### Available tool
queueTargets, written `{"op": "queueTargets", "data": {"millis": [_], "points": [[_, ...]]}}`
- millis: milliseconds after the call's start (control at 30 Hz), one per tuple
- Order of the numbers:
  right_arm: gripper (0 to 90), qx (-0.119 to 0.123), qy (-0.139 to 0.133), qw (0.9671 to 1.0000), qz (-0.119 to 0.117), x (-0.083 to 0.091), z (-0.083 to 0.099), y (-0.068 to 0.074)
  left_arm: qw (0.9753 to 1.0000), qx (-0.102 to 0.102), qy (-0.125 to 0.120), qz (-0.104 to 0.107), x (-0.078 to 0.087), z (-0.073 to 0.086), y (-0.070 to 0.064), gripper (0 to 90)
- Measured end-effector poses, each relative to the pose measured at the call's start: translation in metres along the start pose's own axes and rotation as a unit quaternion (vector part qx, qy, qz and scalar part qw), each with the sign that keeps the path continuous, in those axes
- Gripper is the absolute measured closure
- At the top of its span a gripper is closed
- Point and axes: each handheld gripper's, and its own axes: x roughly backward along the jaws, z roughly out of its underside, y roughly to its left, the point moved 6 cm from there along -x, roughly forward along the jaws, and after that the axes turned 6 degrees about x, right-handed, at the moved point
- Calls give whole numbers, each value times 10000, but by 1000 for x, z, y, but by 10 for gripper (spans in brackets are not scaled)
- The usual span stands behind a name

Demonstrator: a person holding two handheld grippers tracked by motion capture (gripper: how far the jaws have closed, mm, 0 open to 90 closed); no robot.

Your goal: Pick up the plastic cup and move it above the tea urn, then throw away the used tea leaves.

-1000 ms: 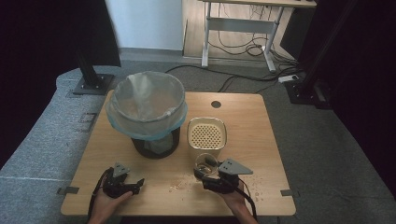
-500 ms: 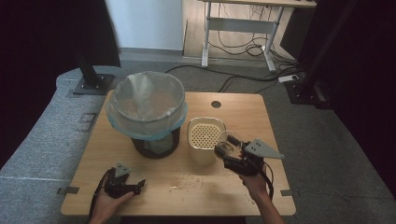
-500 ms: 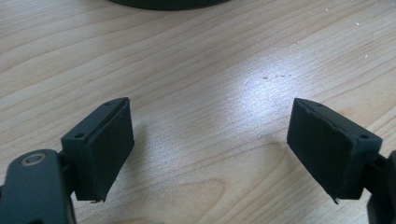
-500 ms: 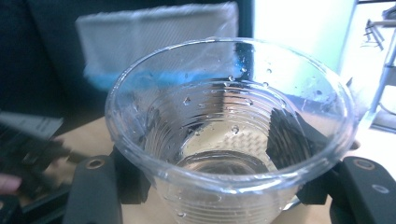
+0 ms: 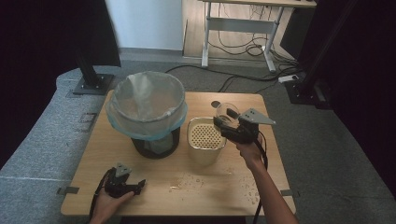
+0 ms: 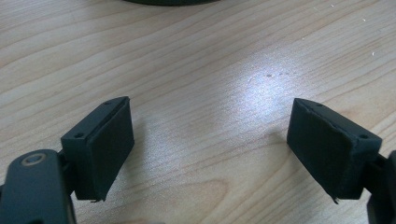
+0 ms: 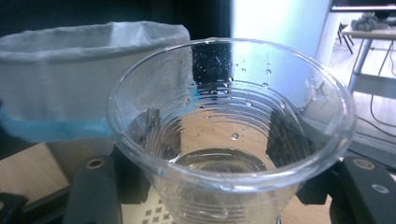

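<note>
- right gripper (image 5: pixel 223 122) is clamped on a clear plastic cup (image 5: pixel 227 112); in the right gripper view the cup (image 7: pixel 229 135) sits upright between the two black jaws, which press its ribbed wall from both sides; a little water pooled at the bottom, droplets on the inside
- change over the last second: the right gripper was low at the bottom centre of the high view, near the front edge of the table (image 5: pixel 154 205); half a second ago it was mid-lift just right of the cream container; now it is up at centre right, cup held above the far right rim of the cream perforated container (image 5: pixel 205 138)
- so the cup is off the table and carried; my read is that the pick is done and the next step is a tip-out, either into the container below it or into the lined bin (image 5: pixel 146 108) to its left; cannot tell which
- left gripper (image 5: pixel 135 186) has not moved; rests on the table at lower left of the high view, jaws spread wide with nothing between them; left gripper view shows bare wood between the pads (image 6: pixel 103 144)
- wet patch (image 5: pixel 189 182) and scattered crumbs (image 5: pixel 250 186) lie on the wood at bottom centre and lower right, about where the cup came from
- risk: thin cup wall, a hard squeeze may buckle it; keep it level until it is over the target
</note>
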Motion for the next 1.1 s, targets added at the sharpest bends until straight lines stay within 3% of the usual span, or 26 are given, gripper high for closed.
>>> {"op": "queueTargets", "data": {"millis": [300, 667, 800, 933, 1000, 1100], "points": [[355, -27, 173, 9998, 100, -24, 2, -4, 10000, 7, 5, 41, 1, 0, 1, 146], [356, 465, 336, 9976, 396, -29, -4, -12, 10000, -37, 28, 37, 1, 1, 2, 146], [357, 946, 530, 9925, 566, -31, -7, -13, 10000, -86, 45, 8, 1, 1, 3, 146], [357, 1398, 710, 9853, 683, -34, -11, -14, 9999, -100, 55, -5, 2, 1, 5, 146], [358, 1637, 811, 9804, 744, -36, -12, -14, 9999, -114, 57, 3, 2, 1, 5, 146], [358, 2082, 970, 9703, 760, -40, -13, -12, 9999, -128, 58, 5, 2, 1, 5, 145]]}}
